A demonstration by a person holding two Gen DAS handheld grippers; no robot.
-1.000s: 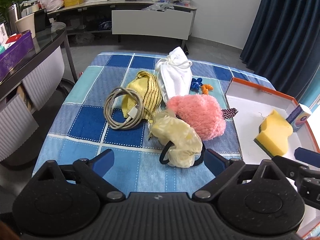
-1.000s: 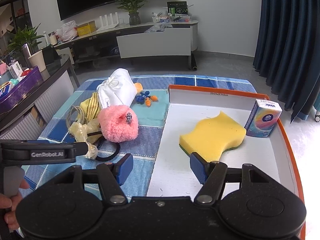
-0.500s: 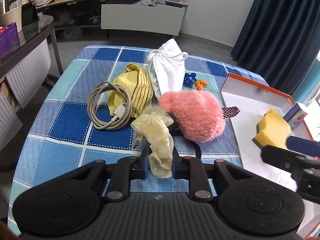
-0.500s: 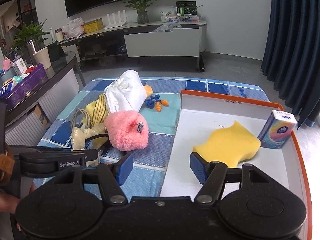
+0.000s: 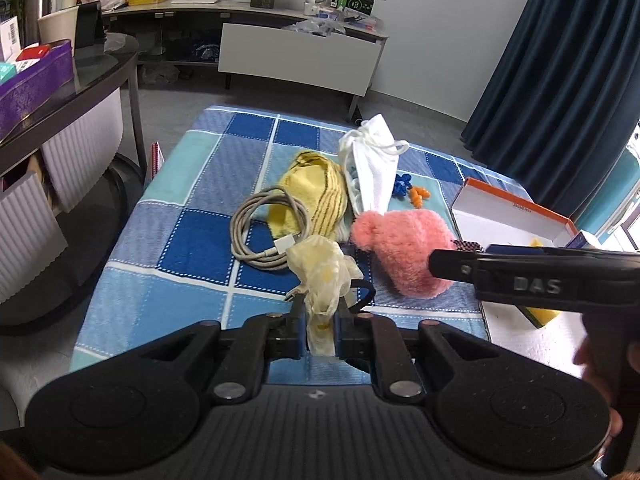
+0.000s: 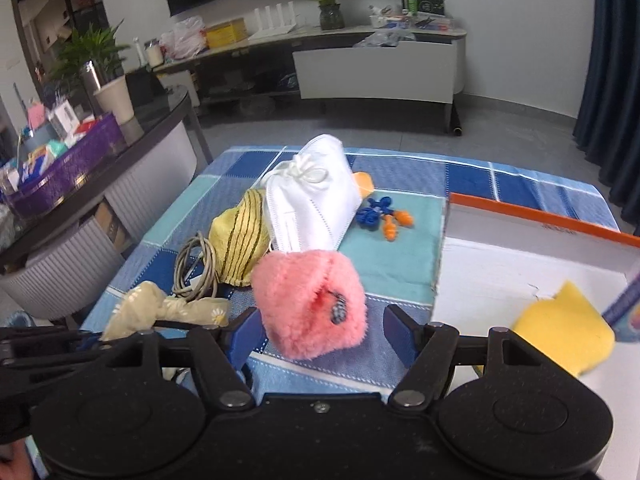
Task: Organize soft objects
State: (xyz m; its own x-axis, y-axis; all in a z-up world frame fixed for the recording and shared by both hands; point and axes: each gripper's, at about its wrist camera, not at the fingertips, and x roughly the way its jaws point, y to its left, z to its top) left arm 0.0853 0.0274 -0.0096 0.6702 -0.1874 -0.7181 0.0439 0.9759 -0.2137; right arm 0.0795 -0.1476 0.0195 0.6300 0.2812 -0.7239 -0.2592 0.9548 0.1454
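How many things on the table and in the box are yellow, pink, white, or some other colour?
Yellow: 3, sponge, striped cloth, pale scrunchie
Pink: 1, fluffy pouch
White: 1, face mask
Grey: 1, coiled cable
Blue or orange: 2, earplug sets
Total: 8

Pink fluffy pouch (image 6: pixel 310 304); blue-checked cloth (image 5: pixel 192 240); sponge (image 6: pixel 564 330) seemingly yellow (blurred).

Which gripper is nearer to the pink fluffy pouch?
Right. The right gripper has the pink pouch between its opening jaws; the left gripper is beside it, shut on the pale scrunchie.
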